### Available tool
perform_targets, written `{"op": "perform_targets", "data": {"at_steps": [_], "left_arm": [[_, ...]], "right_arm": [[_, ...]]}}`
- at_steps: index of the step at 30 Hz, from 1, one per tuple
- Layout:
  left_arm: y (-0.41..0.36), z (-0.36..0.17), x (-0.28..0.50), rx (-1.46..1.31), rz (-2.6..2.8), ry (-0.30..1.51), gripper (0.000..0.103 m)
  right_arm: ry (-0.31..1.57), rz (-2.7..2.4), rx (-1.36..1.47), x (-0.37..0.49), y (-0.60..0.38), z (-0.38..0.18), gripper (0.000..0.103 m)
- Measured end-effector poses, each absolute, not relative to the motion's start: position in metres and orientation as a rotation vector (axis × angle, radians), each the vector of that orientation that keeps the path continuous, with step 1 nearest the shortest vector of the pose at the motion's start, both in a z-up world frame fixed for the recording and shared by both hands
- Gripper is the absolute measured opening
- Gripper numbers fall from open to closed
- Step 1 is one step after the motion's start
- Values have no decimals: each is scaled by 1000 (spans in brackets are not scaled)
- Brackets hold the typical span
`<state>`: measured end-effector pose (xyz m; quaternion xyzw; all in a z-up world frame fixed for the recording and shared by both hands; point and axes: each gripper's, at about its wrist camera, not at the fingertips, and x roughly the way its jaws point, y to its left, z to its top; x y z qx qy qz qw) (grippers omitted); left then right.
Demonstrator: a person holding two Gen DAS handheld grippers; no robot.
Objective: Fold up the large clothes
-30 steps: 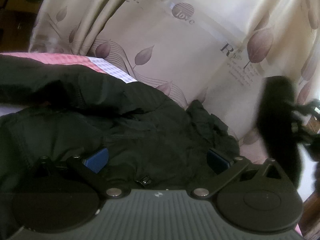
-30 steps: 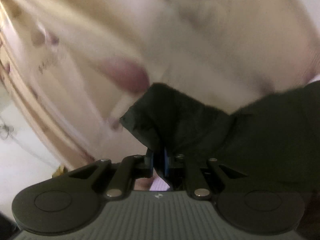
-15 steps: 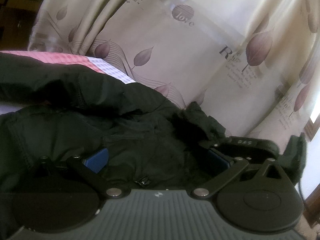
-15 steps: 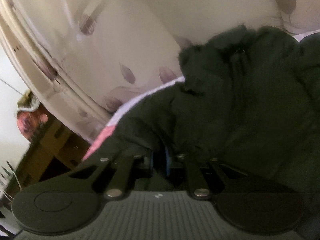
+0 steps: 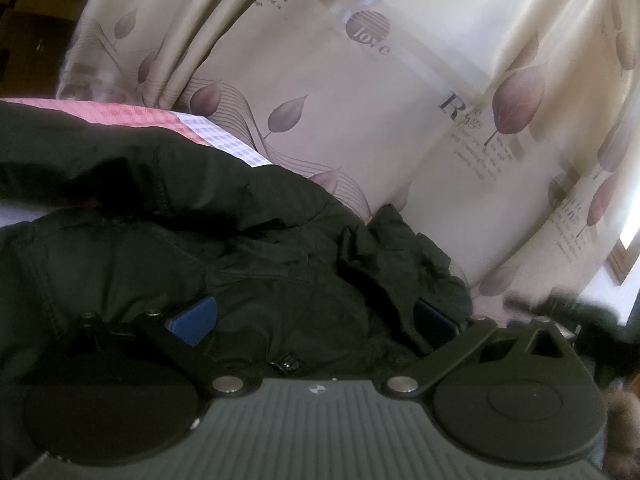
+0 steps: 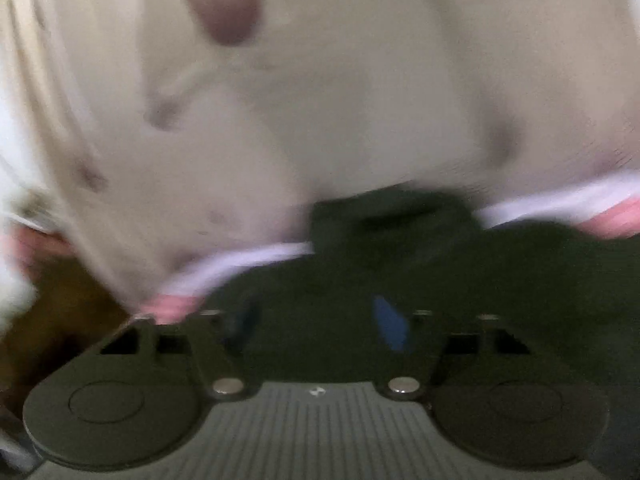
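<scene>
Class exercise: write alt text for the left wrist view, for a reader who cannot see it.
A dark green jacket lies crumpled on a pink-and-white checked bed cover, with the left gripper resting on it, blue-padded jaws wide apart. Behind hangs a cream curtain printed with mauve leaves.

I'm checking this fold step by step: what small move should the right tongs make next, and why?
Probably back the right tongs off the dark jacket. Their jaws have just been opening, the blue pads now stand apart, and the cloth lies loose between them, so the fold looks laid.
</scene>
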<state>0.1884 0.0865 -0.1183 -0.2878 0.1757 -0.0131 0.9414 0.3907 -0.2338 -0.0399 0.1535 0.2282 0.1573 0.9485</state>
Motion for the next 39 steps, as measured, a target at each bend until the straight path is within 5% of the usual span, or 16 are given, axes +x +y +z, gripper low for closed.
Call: {"op": "perform_targets", "data": {"at_steps": [4,10,21,23,25,27,39], "left_arm": [[86,-118,188,-582,-25,362,103],[85,-118,190,-574,-21,369,103],[128,-91,155,-742,9,349,102],[155,-81,134,-779,55,319,103],[185,-75,117,-809,103,335,102],[213,-76,100,-857,152,338,101],[339,-121,42,-1230,313,335,95]], "right_arm": [[554,170,240,409,-271,-66,24],[581,175,154,414,-259,-109,23],[530,120,76,397,-245,-88,27],[448,183,150,370,-244,-68,33],[411,294,187,341,-234,-54,76],[388,371,174,309,-219,-49,93],[476,534,-89,216,-156,-74,93]]}}
